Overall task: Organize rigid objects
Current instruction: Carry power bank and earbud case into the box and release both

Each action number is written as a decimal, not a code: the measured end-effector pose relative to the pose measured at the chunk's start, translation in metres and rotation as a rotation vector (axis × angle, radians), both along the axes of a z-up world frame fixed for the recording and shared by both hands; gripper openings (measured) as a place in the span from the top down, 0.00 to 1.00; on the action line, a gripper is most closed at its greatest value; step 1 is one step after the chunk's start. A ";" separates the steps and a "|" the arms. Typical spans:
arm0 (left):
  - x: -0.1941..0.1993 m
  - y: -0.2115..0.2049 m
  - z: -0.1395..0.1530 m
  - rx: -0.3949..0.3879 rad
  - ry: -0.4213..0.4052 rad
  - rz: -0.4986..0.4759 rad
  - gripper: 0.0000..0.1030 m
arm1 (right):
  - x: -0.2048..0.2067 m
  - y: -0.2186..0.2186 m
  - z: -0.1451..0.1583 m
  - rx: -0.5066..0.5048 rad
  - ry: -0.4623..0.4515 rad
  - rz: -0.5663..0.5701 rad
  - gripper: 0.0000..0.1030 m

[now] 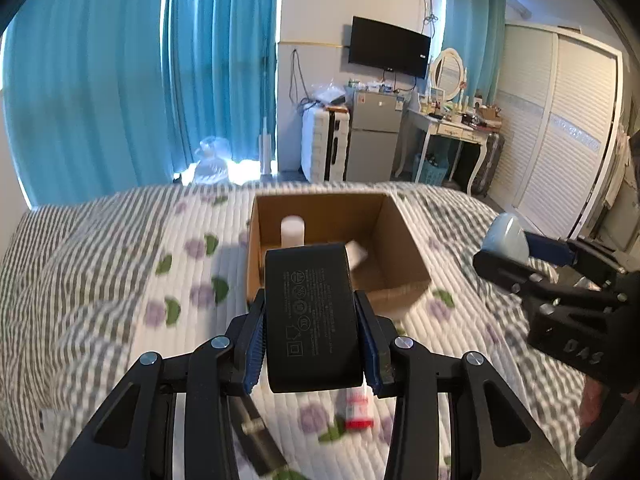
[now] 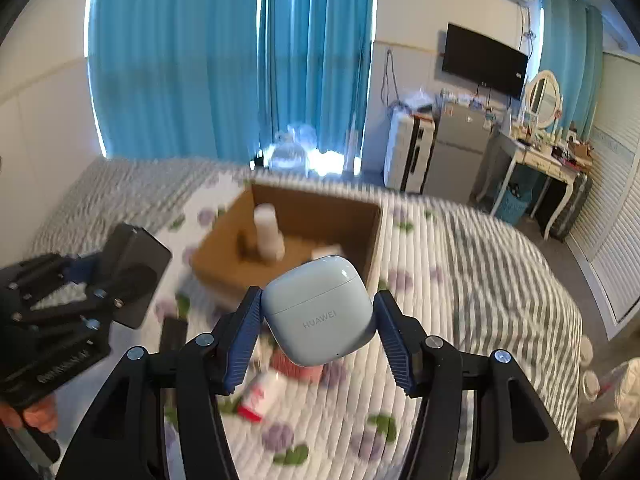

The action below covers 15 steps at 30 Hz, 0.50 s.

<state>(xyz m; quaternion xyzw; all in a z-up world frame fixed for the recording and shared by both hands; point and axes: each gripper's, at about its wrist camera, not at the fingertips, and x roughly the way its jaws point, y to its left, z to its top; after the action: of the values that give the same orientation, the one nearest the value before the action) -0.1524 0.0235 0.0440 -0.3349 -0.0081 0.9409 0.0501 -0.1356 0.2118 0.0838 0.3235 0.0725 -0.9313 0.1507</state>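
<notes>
My left gripper (image 1: 314, 344) is shut on a black power adapter (image 1: 312, 320), held above the bed just short of an open cardboard box (image 1: 404, 252). The box holds a white cylinder (image 1: 293, 230) and a small white item (image 1: 357, 253). My right gripper (image 2: 318, 336) is shut on a pale blue earbud case (image 2: 320, 308), held above the bed near the box (image 2: 356, 216). The right gripper shows at the right of the left wrist view (image 1: 508, 256); the left gripper shows at the left of the right wrist view (image 2: 92, 280).
A red-and-white small bottle (image 1: 357, 408) and a dark bar-shaped object (image 1: 256, 436) lie on the quilted bed (image 1: 100, 280) under the grippers. Beyond the bed stand blue curtains, a suitcase, a small fridge (image 1: 374, 136), a dressing table and a wardrobe.
</notes>
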 end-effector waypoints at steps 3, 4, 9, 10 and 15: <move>-0.029 0.001 0.006 -0.029 0.009 0.009 0.61 | -0.021 -0.002 0.017 -0.021 0.024 0.005 0.45; -0.040 0.002 0.005 -0.035 0.006 0.005 0.61 | -0.026 -0.002 0.020 -0.021 0.030 0.005 0.45; -0.094 0.003 -0.019 -0.024 -0.052 -0.015 0.61 | -0.071 -0.010 0.019 -0.028 0.029 0.005 0.45; -0.102 0.005 -0.028 -0.034 -0.064 -0.017 0.61 | -0.083 -0.011 0.013 -0.032 0.021 0.005 0.45; -0.131 0.007 -0.075 -0.040 -0.150 -0.020 0.61 | -0.119 -0.016 -0.022 -0.052 -0.038 0.007 0.45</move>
<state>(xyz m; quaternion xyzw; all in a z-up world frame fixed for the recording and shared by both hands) -0.2836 0.0309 -0.0312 -0.4054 0.0105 0.9126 0.0520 -0.2544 0.1956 0.0615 0.3366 0.0463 -0.9261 0.1637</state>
